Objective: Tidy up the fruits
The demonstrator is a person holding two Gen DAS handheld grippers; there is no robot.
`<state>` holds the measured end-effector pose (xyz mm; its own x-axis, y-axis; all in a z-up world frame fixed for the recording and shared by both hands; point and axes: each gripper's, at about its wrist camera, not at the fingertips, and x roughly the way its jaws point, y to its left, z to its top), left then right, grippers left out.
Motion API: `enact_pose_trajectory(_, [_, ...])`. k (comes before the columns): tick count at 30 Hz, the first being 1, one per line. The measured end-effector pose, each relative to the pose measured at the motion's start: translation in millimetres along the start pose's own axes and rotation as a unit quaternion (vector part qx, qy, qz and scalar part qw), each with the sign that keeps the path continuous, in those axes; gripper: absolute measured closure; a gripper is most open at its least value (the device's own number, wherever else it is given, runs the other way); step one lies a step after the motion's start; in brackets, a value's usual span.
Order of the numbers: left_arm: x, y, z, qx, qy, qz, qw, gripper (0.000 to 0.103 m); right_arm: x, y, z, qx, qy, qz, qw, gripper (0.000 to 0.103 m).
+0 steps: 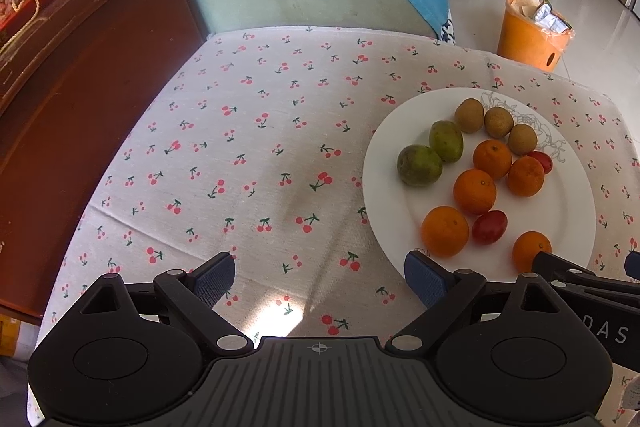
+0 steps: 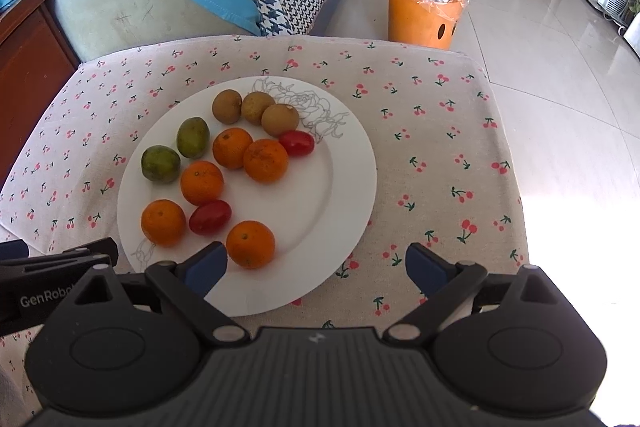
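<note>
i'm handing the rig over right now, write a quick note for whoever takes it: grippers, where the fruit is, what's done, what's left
Left gripper: open, empty, over bare cloth to the left of the plate.
Right gripper: open, empty, over the plate's near rim, its left finger beside the nearest orange but apart from it.
All fruit sits on the white plate: five oranges, two red tomatoes, two green fruits, three brown fruits at the far side.
Done: browns and greens already lie grouped.
Left: oranges and tomatoes are intermixed; nothing is picked up yet.
</note>
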<state>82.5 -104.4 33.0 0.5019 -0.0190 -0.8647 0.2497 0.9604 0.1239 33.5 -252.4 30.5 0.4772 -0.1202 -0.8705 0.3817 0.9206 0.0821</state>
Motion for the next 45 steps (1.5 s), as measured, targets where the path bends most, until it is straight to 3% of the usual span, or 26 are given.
enact_pose_trajectory(24, [-30.1, 21.2, -29.5, -0.004, -0.026, 0.027, 0.9993, 0.011, -20.8, 18.5, -23.1, -0.044, -0.008, 0.023, 0.999, 0.007])
enact_pose_trajectory(45, [-47.6, 48.5, -101.9, -0.045, -0.009, 0.012, 0.9989, 0.010, -29.9, 18.1, -110.2, -0.057, -0.028, 0.083, 0.995, 0.007])
